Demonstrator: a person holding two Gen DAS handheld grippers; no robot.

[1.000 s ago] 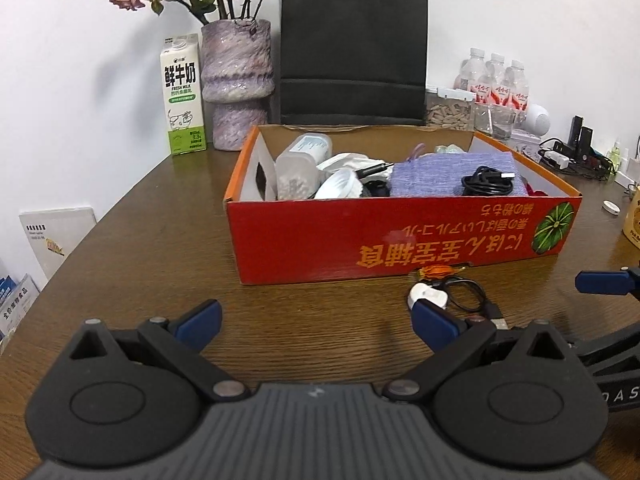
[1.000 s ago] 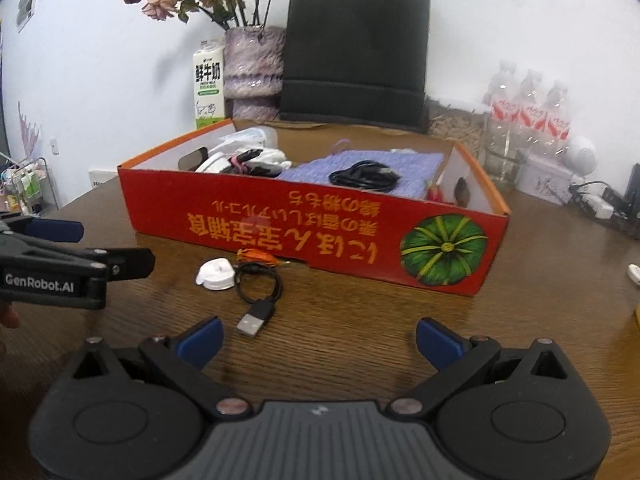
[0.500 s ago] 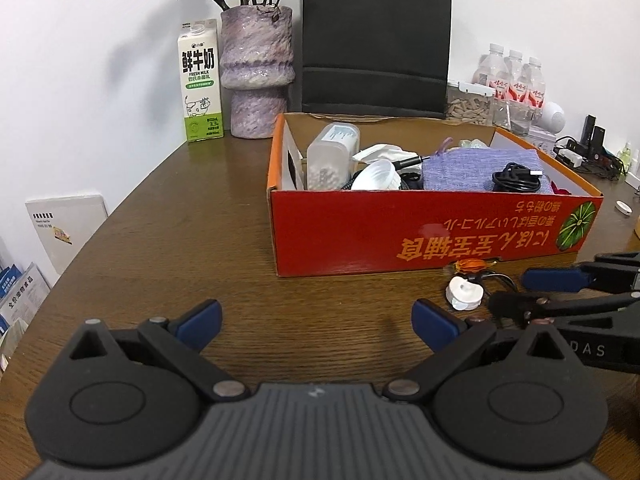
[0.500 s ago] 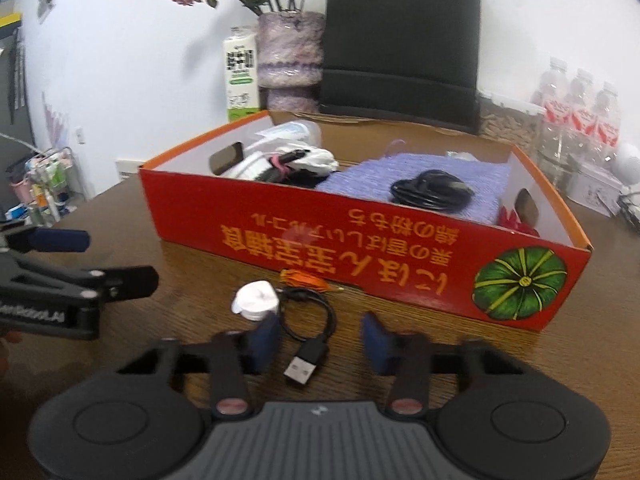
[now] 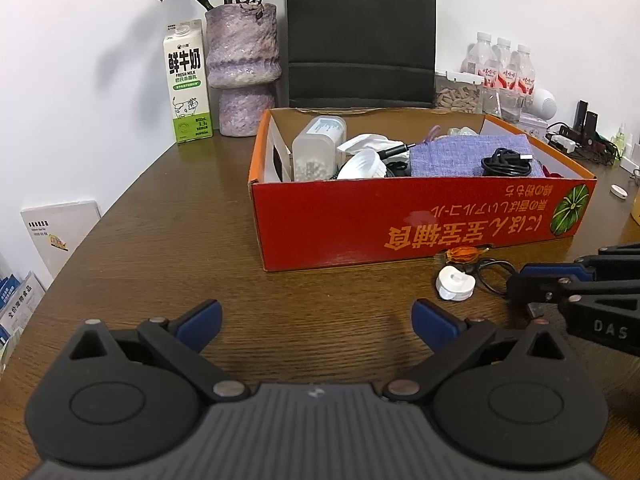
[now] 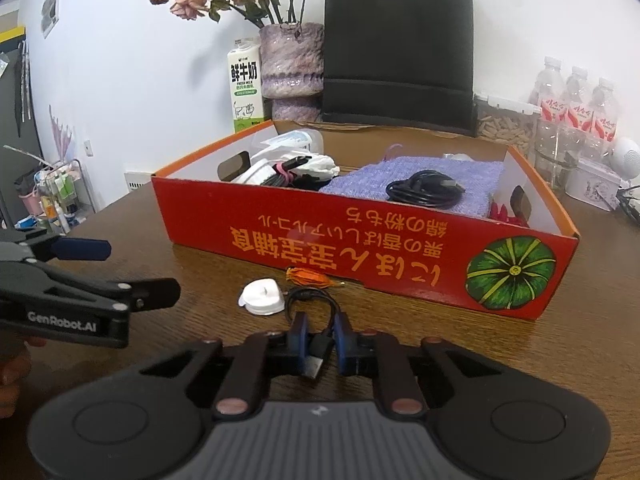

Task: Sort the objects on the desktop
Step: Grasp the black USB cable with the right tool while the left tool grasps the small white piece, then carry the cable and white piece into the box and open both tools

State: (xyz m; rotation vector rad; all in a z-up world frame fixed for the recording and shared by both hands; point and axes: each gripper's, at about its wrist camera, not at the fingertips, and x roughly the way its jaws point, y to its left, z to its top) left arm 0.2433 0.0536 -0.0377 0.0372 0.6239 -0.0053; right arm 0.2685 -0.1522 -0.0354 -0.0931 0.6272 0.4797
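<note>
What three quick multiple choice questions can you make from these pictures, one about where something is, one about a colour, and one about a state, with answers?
1. Where does the white round charger puck lie?
A. Inside the red box
B. On the table in front of the red box
C. On top of the milk carton

2. What colour is the cloth under the coiled black cable in the box?
A. Purple
B. Green
C. Yellow

3. How do the jaws of the left gripper stand?
A. Clamped on the puck
B. Clamped on a cable
C. Wide apart, nothing between them

Answers:
1. B: the puck sits on the wooden table, just outside the red box.
2. A: the cloth is plainly purple.
3. C: the left wrist view shows only bare table between its blue pads.
</note>
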